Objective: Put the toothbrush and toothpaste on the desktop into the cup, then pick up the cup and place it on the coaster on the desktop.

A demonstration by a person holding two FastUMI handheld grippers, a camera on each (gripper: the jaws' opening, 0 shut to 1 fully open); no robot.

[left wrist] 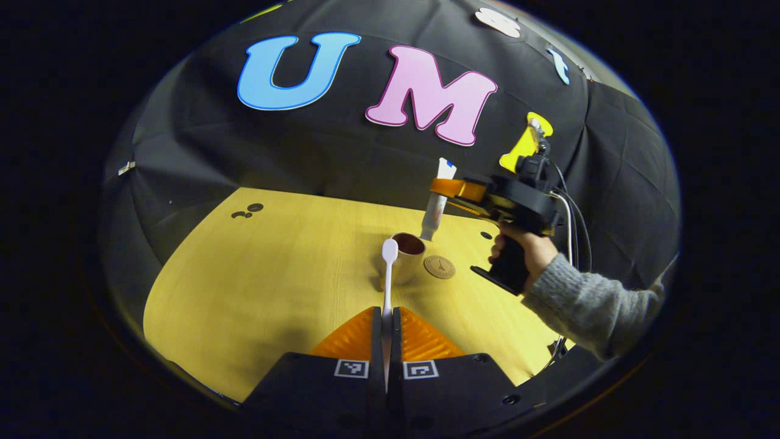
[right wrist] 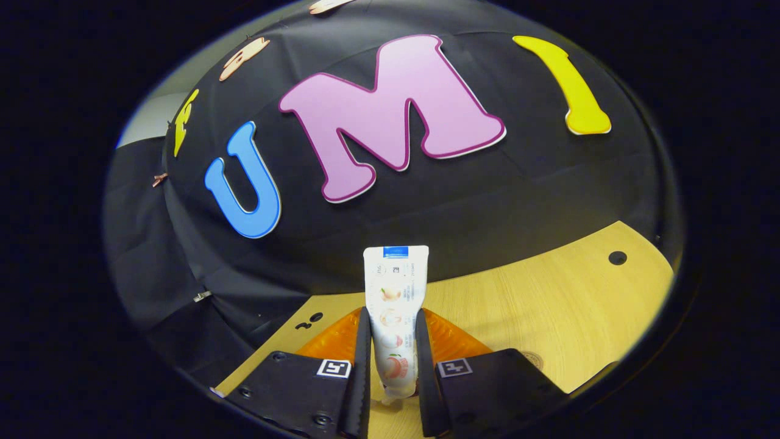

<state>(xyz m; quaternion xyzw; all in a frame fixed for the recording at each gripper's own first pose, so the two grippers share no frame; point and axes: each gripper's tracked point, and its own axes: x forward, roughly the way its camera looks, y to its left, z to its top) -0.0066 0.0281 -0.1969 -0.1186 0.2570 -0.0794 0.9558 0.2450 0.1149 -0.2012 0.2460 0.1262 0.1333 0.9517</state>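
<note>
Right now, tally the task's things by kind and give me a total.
toothbrush: 1, gripped by the left gripper
toothpaste: 1, gripped by the right gripper, above the cup
cup: 1, on the table
coaster: 1, beside the cup
Total: 4

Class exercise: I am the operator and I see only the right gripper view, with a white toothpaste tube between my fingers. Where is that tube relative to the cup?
Observer: The left gripper view shows the white toothpaste tube cap-down just above the far rim of the brown cup.
Operator: And the toothbrush?
Observer: The white toothbrush is clamped in the left gripper, head toward the cup.
Operator: Where is the coaster?
Observer: The round brown coaster lies beside the cup, on the right gripper's side.
</note>
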